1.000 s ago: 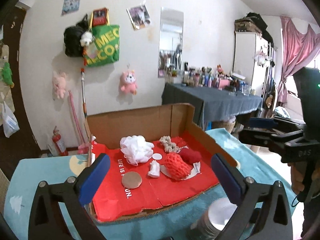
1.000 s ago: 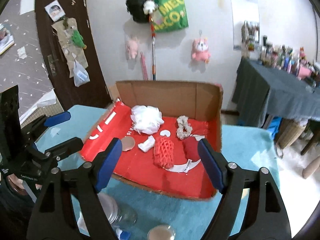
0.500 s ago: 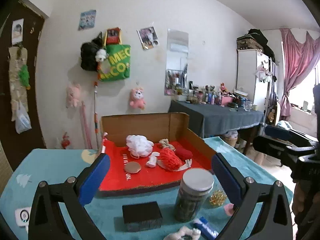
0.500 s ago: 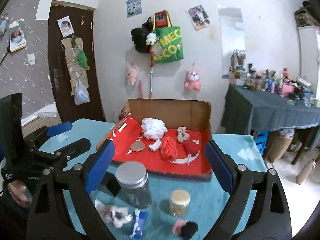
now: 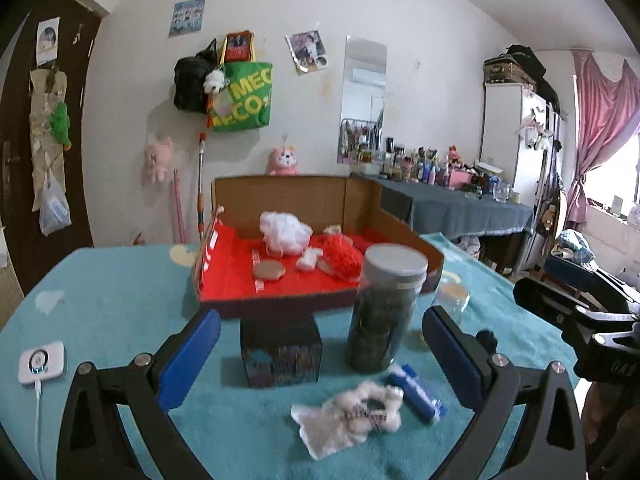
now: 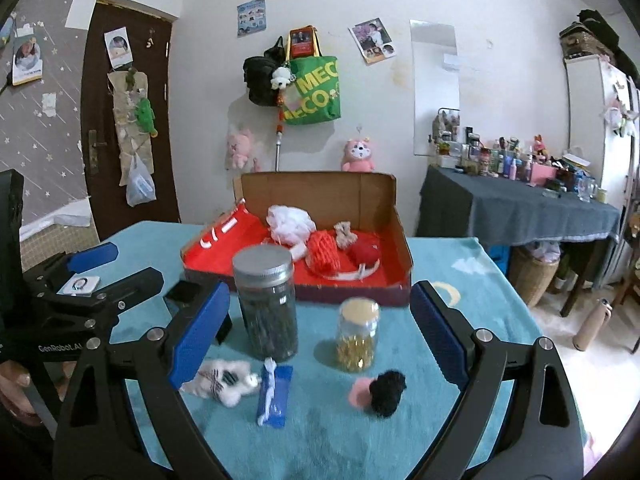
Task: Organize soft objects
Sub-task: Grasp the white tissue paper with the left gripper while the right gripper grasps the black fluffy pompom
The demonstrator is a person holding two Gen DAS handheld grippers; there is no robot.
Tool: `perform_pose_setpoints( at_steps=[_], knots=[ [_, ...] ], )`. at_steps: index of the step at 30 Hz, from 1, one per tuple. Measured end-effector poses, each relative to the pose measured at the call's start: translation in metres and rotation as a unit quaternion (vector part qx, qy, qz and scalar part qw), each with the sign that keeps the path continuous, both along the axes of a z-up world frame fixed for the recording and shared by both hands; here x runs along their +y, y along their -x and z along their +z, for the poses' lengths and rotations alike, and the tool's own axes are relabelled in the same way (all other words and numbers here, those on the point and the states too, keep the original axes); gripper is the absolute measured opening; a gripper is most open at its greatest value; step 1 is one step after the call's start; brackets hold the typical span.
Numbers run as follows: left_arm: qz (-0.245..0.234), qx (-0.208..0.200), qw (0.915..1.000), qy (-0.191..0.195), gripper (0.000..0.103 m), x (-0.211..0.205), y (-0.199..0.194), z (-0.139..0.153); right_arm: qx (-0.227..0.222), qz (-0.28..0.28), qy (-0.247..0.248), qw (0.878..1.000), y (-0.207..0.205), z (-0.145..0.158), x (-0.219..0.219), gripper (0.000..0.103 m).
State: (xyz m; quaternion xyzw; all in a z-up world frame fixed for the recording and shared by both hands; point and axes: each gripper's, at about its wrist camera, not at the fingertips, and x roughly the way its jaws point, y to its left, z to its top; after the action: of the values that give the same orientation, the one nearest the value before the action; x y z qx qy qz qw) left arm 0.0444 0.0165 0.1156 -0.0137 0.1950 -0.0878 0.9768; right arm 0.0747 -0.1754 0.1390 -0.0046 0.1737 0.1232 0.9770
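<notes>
An open cardboard box [image 5: 280, 200] [image 6: 400, 240] with a red lining stands on the teal table. In it lie a white mesh puff [image 5: 284, 230] [image 6: 290, 220], a red net sponge [image 5: 342, 258] [image 6: 322, 254], a dark red soft lump [image 6: 362, 254] and a scrunchie [image 6: 344, 234]. Nearer me on the cloth lie a white plush toy [image 5: 352, 416] [image 6: 224, 380], a blue packet [image 5: 416, 396] [image 6: 274, 396] and a pink and black pompom [image 6: 380, 392]. My left gripper [image 5: 320, 320] hangs open and empty above the plush. My right gripper [image 6: 320, 292] is open and empty, short of the jars.
A tall grey-lidded jar [image 5: 384, 308] [image 6: 266, 300], a small jar of gold bits [image 6: 357, 334] and a dark cube box [image 5: 282, 352] stand between the grippers and the cardboard box. A white device [image 5: 40, 362] with a cable lies at the left. A dark-clothed side table [image 6: 520, 208] is at the right.
Both grippers have drawn back from the box and sunk lower. The jars, cube, plush, packet and pompom have come into view. The right jaws stand a little wider.
</notes>
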Motion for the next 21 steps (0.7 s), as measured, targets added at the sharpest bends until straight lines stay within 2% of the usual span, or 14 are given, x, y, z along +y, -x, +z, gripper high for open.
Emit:
perform_pose_setpoints(
  at_steps=[11,21],
  knots=[
    [-0.002,0.073,0.9973,-0.009,0.103,0.001,-0.001,-0.046,0.048,-0.011,0.0,0.999,-0.002,-0.044,0.0,0.092],
    [-0.009,0.126,0.9919,-0.013,0.103,0.003,-0.012,-0.068,0.103,-0.007,-0.004,0.995,-0.018,-0.072,-0.002,0.092]
  ],
)
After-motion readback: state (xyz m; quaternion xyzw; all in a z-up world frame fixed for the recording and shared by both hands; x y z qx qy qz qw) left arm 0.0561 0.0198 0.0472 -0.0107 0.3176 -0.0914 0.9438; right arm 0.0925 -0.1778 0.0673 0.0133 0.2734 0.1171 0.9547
